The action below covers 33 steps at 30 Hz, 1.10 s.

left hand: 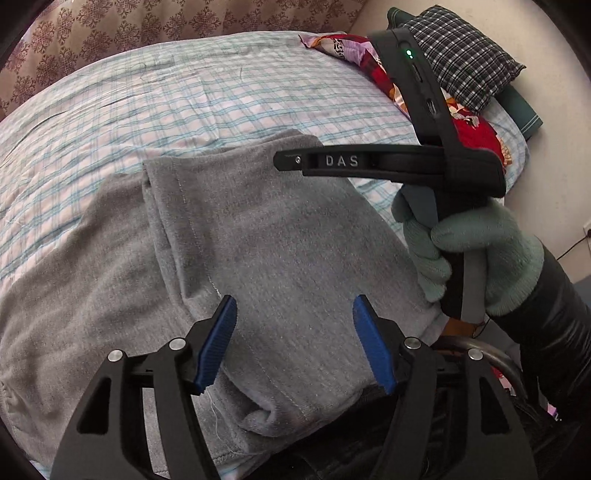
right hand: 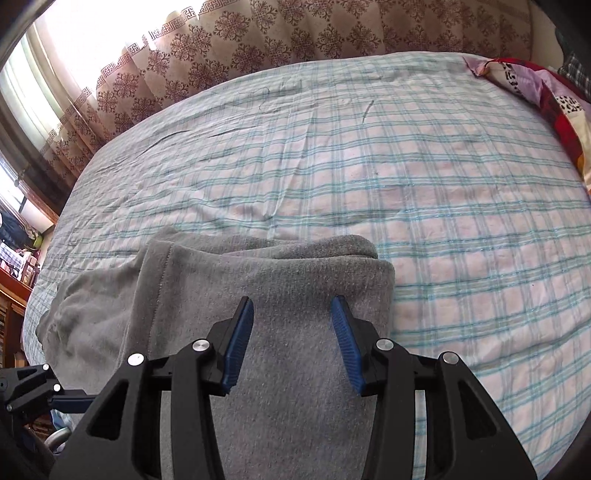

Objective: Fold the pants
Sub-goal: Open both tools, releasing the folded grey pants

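Grey pants [left hand: 258, 236] lie folded over on the plaid bed sheet [left hand: 147, 96], with one layer lapped over another. My left gripper [left hand: 295, 306] is open above the near part of the pants and holds nothing. The right gripper shows from the side in the left wrist view, held by a gloved hand [left hand: 480, 258] at the right. In the right wrist view the same pants [right hand: 295, 369] lie under my right gripper [right hand: 293, 306], which is open and empty above the folded end. The left gripper's edge [right hand: 29, 387] shows at the lower left there.
A red patterned pillow [left hand: 476, 129] and a checked pillow [left hand: 461, 62] lie at the bed's far right. A patterned curtain [right hand: 295, 33] hangs behind the bed, with a window [right hand: 55, 66] and shelves [right hand: 14, 280] at the left. A metal rail [left hand: 495, 365] sits at the near edge.
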Available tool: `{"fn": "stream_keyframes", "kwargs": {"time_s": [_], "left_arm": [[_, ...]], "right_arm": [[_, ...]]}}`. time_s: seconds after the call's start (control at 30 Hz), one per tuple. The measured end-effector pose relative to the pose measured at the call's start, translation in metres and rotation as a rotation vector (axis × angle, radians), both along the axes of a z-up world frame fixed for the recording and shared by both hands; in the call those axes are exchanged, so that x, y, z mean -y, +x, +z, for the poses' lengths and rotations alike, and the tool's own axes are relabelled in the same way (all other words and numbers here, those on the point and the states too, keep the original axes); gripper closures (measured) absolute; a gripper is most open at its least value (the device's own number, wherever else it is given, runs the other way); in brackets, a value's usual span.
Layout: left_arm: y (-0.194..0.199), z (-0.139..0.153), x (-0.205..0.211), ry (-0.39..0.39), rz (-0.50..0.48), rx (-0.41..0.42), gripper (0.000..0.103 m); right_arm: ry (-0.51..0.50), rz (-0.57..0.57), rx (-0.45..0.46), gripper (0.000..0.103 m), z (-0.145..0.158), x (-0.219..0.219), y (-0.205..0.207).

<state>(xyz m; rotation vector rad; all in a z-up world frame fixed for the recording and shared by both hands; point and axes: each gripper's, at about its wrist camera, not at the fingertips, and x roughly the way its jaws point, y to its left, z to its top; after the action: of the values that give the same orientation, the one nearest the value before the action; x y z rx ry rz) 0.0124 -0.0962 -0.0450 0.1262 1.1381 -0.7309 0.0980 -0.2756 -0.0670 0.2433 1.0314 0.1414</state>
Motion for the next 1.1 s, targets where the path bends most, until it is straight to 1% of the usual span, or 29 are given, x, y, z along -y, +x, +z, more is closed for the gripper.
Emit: {"fn": "stream_keyframes", "kwargs": {"time_s": [0.07,0.13,0.23,0.33,0.4,0.43,0.6,0.73,0.83,0.9,0.93,1.1], "left_arm": [[0.001,-0.01,0.0,0.02,0.007,-0.017,0.036],[0.002,-0.019,-0.001,0.024,0.012,-0.032,0.036],[-0.001,-0.024,0.001,0.033,-0.001,-0.017,0.036],[-0.005,-0.03,0.003,0.033,-0.022,-0.008,0.028],[-0.008,-0.03,0.007,0.035,-0.04,0.002,0.02],[-0.009,-0.03,0.009,0.04,-0.044,0.006,0.02],[-0.006,-0.027,0.008,0.037,-0.039,-0.003,0.019],[0.003,-0.023,0.012,0.042,-0.029,-0.016,0.017],[0.011,-0.017,0.015,0.043,-0.011,-0.005,0.015],[0.016,-0.012,0.017,0.042,0.003,0.0,0.015],[0.019,-0.011,0.018,0.038,0.009,0.001,0.015],[0.035,-0.002,0.03,0.036,0.027,0.004,0.014]], "right_arm": [[-0.003,0.0,-0.006,0.058,-0.004,0.0,0.003],[0.0,0.0,-0.014,0.058,-0.009,0.001,0.006],[0.005,0.0,-0.023,0.058,-0.016,0.002,0.008],[0.012,0.001,-0.019,0.058,-0.019,0.002,0.006],[0.02,-0.002,-0.01,0.058,-0.015,0.003,0.002],[0.024,-0.007,-0.007,0.058,-0.012,0.005,-0.001],[0.038,-0.032,0.02,0.058,0.008,0.024,-0.032],[0.052,-0.08,0.011,0.056,0.016,0.049,-0.064],[0.077,-0.135,-0.012,0.054,0.016,0.069,-0.089],[0.095,-0.17,-0.027,0.05,0.014,0.078,-0.103],[0.105,-0.185,-0.04,0.05,0.012,0.081,-0.109],[0.199,-0.188,-0.107,0.05,0.0,0.082,-0.132]]}}
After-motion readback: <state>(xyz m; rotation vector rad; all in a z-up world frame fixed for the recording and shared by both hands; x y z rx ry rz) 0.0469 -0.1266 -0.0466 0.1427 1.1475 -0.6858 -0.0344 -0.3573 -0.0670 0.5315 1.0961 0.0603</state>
